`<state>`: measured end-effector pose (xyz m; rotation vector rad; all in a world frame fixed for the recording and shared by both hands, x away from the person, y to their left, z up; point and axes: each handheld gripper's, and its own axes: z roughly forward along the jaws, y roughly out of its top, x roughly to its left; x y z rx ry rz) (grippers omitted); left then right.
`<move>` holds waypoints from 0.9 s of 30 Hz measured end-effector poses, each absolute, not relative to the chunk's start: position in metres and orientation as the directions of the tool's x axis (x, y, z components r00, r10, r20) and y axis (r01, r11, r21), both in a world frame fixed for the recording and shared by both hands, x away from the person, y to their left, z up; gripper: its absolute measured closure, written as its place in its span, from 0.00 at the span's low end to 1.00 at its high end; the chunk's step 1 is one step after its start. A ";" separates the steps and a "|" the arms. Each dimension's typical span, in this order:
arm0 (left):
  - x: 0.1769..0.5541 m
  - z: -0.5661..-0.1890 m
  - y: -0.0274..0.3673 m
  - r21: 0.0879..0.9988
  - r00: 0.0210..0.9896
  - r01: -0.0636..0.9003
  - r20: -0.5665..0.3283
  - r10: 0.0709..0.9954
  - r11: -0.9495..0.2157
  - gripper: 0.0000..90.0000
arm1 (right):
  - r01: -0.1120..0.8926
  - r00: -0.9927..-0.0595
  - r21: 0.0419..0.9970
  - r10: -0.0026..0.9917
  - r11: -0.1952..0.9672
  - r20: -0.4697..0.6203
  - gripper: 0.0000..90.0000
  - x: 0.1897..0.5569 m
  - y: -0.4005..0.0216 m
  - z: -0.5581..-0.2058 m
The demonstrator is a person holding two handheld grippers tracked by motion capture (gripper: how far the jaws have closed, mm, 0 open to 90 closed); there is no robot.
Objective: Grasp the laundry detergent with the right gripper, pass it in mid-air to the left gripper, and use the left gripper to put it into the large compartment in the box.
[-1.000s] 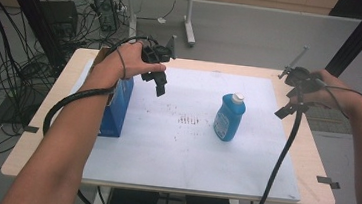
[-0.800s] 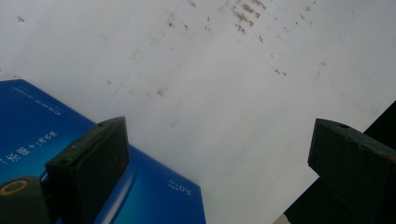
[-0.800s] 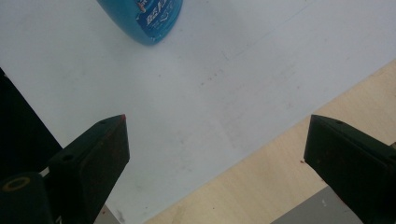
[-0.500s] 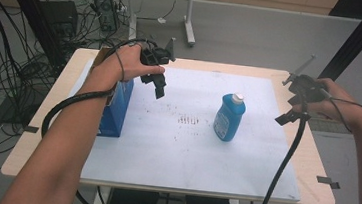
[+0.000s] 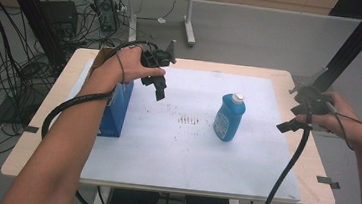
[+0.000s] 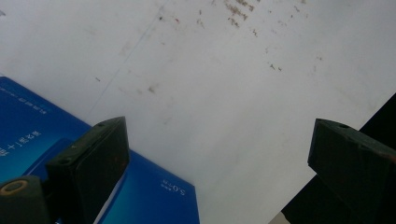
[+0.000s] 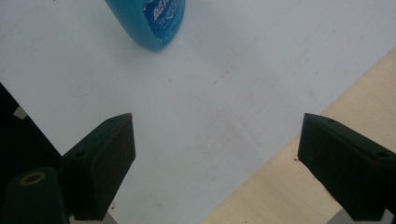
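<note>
Right hand-held gripper (image 5: 293, 120) now beside table (image 5: 314, 160)

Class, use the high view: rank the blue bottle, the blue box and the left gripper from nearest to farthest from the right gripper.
From the right gripper, held over the table's right edge:
1. Blue bottle, upright near the middle of the white sheet.
2. Left gripper, held above the sheet's far left part.
3. Blue box, at the table's left side.
</note>
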<state>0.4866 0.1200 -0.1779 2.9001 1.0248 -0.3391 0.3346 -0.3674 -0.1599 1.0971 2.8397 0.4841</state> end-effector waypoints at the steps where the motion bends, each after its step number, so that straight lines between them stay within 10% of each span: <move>1: 0.486 -0.178 0.120 -0.027 0.758 0.624 -0.222 0.613 -0.781 0.07 | 0.648 -0.744 0.308 0.665 0.697 0.060 0.12 0.334 -0.369 -0.161; 27: 0.484 -0.181 0.126 -0.023 0.754 0.628 -0.233 0.615 -0.778 0.07 | 0.676 -0.680 0.451 0.730 0.582 0.077 0.06 0.272 -0.385 -0.194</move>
